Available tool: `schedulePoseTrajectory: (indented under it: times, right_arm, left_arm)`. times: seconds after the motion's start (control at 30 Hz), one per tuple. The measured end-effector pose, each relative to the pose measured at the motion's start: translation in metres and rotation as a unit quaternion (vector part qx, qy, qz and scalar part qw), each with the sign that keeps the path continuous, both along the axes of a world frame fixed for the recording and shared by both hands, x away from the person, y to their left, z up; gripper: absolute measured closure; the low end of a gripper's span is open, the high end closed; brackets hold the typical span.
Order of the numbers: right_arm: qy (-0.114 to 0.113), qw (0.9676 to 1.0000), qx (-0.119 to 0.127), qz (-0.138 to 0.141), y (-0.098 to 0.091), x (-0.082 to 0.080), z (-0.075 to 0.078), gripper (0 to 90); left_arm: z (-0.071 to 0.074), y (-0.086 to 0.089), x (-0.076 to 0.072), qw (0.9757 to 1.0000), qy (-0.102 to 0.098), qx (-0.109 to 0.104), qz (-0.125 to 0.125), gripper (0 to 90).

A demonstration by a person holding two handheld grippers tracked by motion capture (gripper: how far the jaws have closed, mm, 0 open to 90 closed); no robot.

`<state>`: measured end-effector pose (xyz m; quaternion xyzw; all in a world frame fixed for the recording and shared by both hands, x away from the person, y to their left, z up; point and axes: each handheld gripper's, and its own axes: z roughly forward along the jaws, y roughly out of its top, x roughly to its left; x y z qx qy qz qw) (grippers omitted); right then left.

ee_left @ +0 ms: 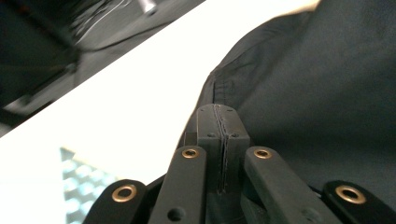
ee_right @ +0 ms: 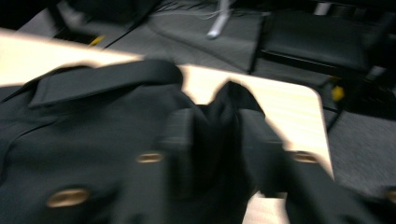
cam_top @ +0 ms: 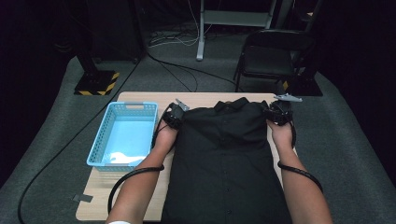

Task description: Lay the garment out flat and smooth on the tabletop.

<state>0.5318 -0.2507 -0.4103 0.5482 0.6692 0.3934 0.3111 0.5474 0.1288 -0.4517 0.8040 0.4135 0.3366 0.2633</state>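
Left gripper (ee_left: 219, 140) first: in the left gripper view its two black jaws are pressed together, and a thin edge of dark cloth runs up from between them, so it is clamped on the shoulder seam of the black button-up shirt (cam_top: 224, 154). Over to the right gripper (ee_right: 224, 140): the right gripper view is smeared with motion, but a peak of the same black cloth stands up between its jaws, so I read it as pinching the other shoulder, with less certainty.

From the high view, the left gripper (cam_top: 173, 115) and right gripper (cam_top: 279, 113) sit at the two far corners of the shirt, one on each shoulder. The shirt lies flat, front up and buttoned, collar at the far edge of the light wooden table (cam_top: 140, 99), its body running back toward the person and hanging over the near edge.

Just left of the shirt stands a light blue slotted plastic basket (cam_top: 100, 135), nothing dark in it.

My call on progress: the shirt is spread and gripped at both shoulders, no fold is made yet. Folding, and probably the basket, lie ahead.
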Motion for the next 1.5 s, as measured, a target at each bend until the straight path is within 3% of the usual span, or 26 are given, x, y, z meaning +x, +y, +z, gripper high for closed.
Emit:
schedulePoseTrajectory:
  times: [0.07,0.1,0.17,0.27,0.4,0.57,0.67,0.7,0.87,0.97,1.03,1.17,1.43,1.5]
  right_arm:
    - [0.004,1.0000,0.000,0.003,0.001,-0.001,-0.003,52.3]
    - [0.009,0.9999,-0.005,0.009,0.001,-0.002,-0.008,50.4]
    - [0.029,0.9992,-0.019,0.019,-0.001,-0.008,-0.024,48.8]
    - [0.060,0.9973,-0.022,0.035,-0.008,-0.020,-0.046,47.6]
    - [0.087,0.9949,-0.017,0.048,-0.018,-0.042,-0.078,46.0]
    - [0.089,0.9940,-0.036,0.052,-0.021,-0.057,-0.100,43.5]
    - [0.099,0.9916,-0.066,0.051,-0.019,-0.064,-0.110,43.5]
    - [0.089,0.9925,-0.068,0.050,-0.019,-0.067,-0.111,43.8]
    - [0.091,0.9937,-0.056,0.034,-0.022,-0.076,-0.112,44.4]
    - [0.093,0.9934,-0.058,0.033,-0.021,-0.082,-0.109,41.8]
    - [0.078,0.9954,-0.047,0.032,-0.020,-0.087,-0.103,40.1]
    - [0.054,0.9974,-0.028,0.039,-0.018,-0.096,-0.090,39.5]
    - [0.034,0.9983,-0.013,0.046,-0.018,-0.106,-0.071,37.8]
    - [0.033,0.9983,-0.005,0.048,-0.020,-0.110,-0.066,35.4]
  left_arm:
    - [-0.003,0.002,0.004,0.9994,0.000,0.022,0.025,88.6]
    - [-0.007,0.004,0.008,0.9988,0.020,0.020,0.040,78.5]
    - [-0.014,0.009,0.008,0.9983,0.032,-0.005,0.048,64.6]
    - [-0.022,0.008,0.005,0.9984,0.040,-0.017,0.037,52.1]
    - [-0.027,0.000,-0.002,0.9986,0.044,-0.030,0.009,43.0]
    - [-0.035,-0.008,-0.011,0.9981,0.049,-0.032,-0.017,40.0]
    - [-0.042,-0.008,-0.018,0.9969,0.057,-0.046,-0.030,38.1]
    - [-0.044,-0.008,-0.021,0.9965,0.058,-0.049,-0.033,37.6]
    - [-0.048,-0.005,-0.039,0.9920,0.067,-0.089,-0.060,33.9]
    - [-0.045,0.000,-0.056,0.9874,0.070,-0.114,-0.085,32.3]
    - [-0.044,0.005,-0.068,0.9841,0.070,-0.129,-0.100,31.8]
    - [-0.038,0.014,-0.088,0.9803,0.059,-0.149,-0.115,31.7]
    - [-0.026,0.024,-0.112,0.9752,0.051,-0.174,-0.127,29.2]
    - [-0.023,0.026,-0.118,0.9753,0.050,-0.170,-0.132,28.7]
